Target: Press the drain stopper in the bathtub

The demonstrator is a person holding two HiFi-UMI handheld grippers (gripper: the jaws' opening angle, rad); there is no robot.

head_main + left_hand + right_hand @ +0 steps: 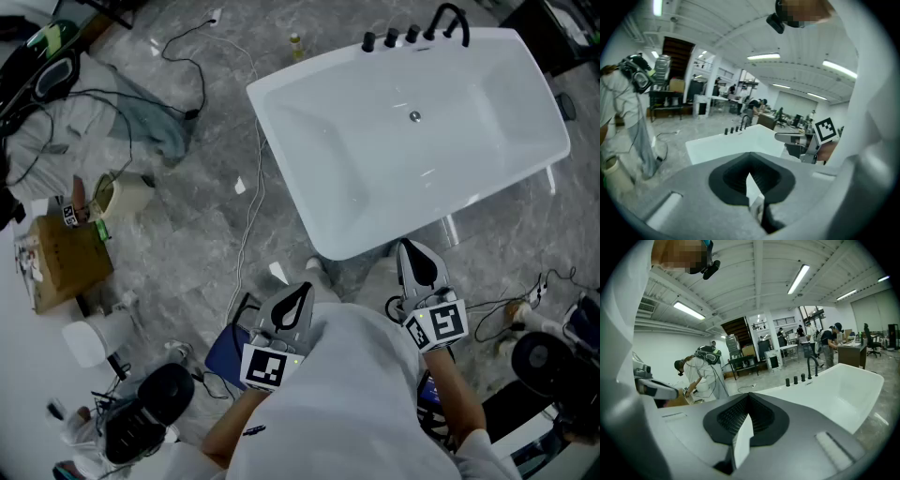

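A white bathtub (375, 178) stands on the grey marble floor ahead of me, with its small round drain stopper (415, 116) in the tub's bottom near the tap end. Both grippers are held close to my body, short of the tub's near rim. My left gripper (298, 292) is shut with nothing in it, and its jaws meet along a seam (750, 180). My right gripper (413, 251) is also shut and empty (747, 420), just by the tub's near edge. The bathtub (736, 143) shows beyond each gripper's jaws (843, 385); the stopper is hidden in both gripper views.
A black faucet (450, 21) and knobs sit on the tub's far rim. Cables (248, 202) trail over the floor left of the tub. A cardboard box (66, 262), a cloth pile (141, 117) and gear lie at the left. A person (701, 373) bends over nearby.
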